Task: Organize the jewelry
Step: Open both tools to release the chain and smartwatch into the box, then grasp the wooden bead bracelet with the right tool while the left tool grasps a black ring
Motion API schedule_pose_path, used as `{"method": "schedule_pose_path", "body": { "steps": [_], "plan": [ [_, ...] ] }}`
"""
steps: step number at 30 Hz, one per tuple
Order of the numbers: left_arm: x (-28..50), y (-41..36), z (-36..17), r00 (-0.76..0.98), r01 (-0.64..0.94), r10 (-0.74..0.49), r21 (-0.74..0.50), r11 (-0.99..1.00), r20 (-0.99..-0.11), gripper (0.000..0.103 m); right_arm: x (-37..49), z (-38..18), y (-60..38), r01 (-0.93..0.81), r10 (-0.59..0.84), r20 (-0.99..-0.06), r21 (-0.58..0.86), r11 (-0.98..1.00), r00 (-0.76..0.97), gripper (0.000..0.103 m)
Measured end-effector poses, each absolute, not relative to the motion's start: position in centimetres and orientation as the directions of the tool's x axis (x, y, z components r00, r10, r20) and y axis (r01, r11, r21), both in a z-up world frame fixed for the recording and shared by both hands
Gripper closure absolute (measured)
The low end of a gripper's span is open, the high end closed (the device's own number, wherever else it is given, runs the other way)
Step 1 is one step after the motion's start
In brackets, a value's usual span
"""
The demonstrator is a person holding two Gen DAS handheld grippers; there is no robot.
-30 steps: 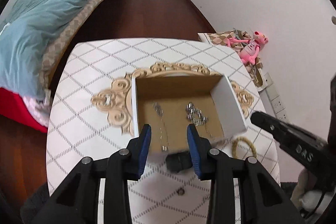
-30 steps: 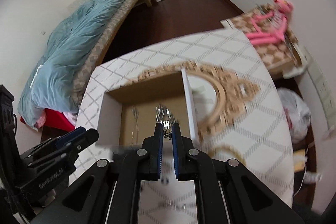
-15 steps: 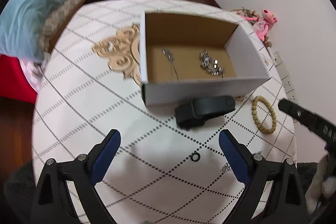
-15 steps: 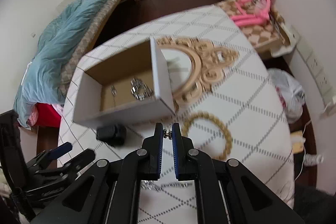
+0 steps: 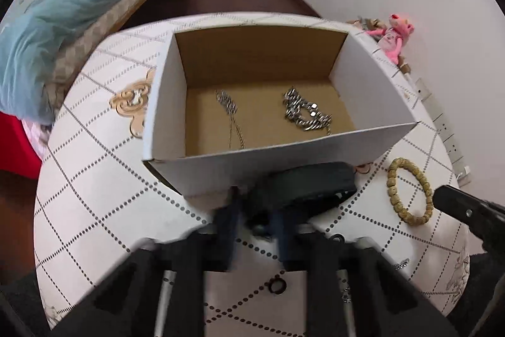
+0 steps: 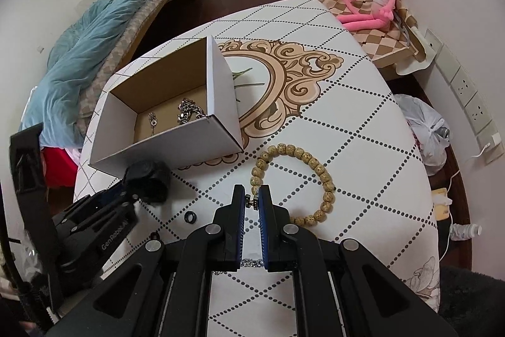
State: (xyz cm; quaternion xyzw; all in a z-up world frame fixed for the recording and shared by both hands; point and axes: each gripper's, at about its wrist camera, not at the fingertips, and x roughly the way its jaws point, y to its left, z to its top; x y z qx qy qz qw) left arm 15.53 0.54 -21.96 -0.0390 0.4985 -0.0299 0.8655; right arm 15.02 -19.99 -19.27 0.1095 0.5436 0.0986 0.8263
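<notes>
Pink plush [image 6: 375,2] clearer from right wrist

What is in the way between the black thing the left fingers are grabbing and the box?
Only the box's own near wall. The black band lies on the table right against the outside of that wall, so the left gripper would have to lift it over the rim. Nothing else visible blocks it.

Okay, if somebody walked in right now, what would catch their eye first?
Probably the open white box mid-table with silver chains on its brown floor. Next, the wooden bead bracelet lying on the tablecloth right of it, and the pink plush toy on the checked stand by the wall.
</notes>
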Motion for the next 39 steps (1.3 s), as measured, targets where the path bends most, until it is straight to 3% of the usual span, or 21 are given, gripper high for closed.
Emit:
{"method": "schedule_pose_path", "body": {
  "steps": [13, 23, 24, 25, 26, 27, 28, 31, 32, 35, 39],
  "plan": [
    [16.1, 4.6, -12.0, 0.601, 0.037, -0.164, -0.177, 0.983, -0.782, 0.099, 20.5, -13.1, -16.6, -0.167, 0.406, -0.81, 0.37, 0.914, 0.423, 0.094],
    [24.7, 5.4, -13.4, 0.459, 0.018, -0.162, -0.173, 0.985, -0.873, 0.089, 29.1, -15.8, -13.1, -0.182, 0.412, -0.879, 0.376, 0.909, 0.24, 0.093],
    [25.0, 5.3, -13.6, 0.451, 0.007, -0.136, -0.149, 0.989, -0.882, 0.086, 29.5, -16.0, -13.0, -0.179, 0.407, -0.885, 0.373, 0.91, 0.226, 0.086],
    [25.2, 5.3, -13.6, 0.45, -0.003, -0.109, -0.124, 0.992, -0.886, 0.071, 29.7, -16.1, -13.1, -0.176, 0.396, -0.89, 0.362, 0.915, 0.228, 0.079],
    [25.3, 5.3, -13.6, 0.457, -0.015, -0.079, -0.097, 0.995, -0.886, 0.037, 29.8, -16.1, -13.1, -0.176, 0.389, -0.893, 0.355, 0.918, 0.227, 0.059],
    [25.3, 5.5, -13.6, 0.463, -0.025, -0.066, -0.088, 0.996, -0.884, 0.02, 29.9, -16.1, -13.2, -0.177, 0.396, -0.89, 0.362, 0.915, 0.225, 0.044],
    [25.2, 5.7, -13.5, 0.474, -0.038, -0.055, -0.083, 0.996, -0.879, 0.009, 29.8, -16.0, -13.3, -0.175, 0.388, -0.893, 0.354, 0.919, 0.229, 0.041],
    [24.9, 6.5, -13.3, 0.482, -0.069, -0.029, -0.071, 0.995, -0.876, 0.009, 29.3, -15.6, -13.6, -0.183, 0.348, -0.901, 0.308, 0.934, 0.258, 0.04],
    [24.8, 6.7, -13.3, 0.48, -0.076, -0.015, -0.059, 0.995, -0.877, 0.008, 29.1, -15.5, -13.7, -0.179, 0.326, -0.908, 0.286, 0.941, 0.262, 0.037],
    [24.1, 7.1, -13.5, 0.484, -0.105, 0.03, -0.024, 0.994, -0.875, 0.005, 28.3, -15.6, -13.9, -0.182, 0.276, -0.92, 0.231, 0.956, 0.279, 0.013],
    [22.4, 7.2, -13.8, 0.494, -0.137, 0.076, 0.009, 0.991, -0.866, 0.005, 26.6, -16.2, -13.8, -0.186, 0.177, -0.94, 0.126, 0.974, 0.292, 0.008]
  ]
}}
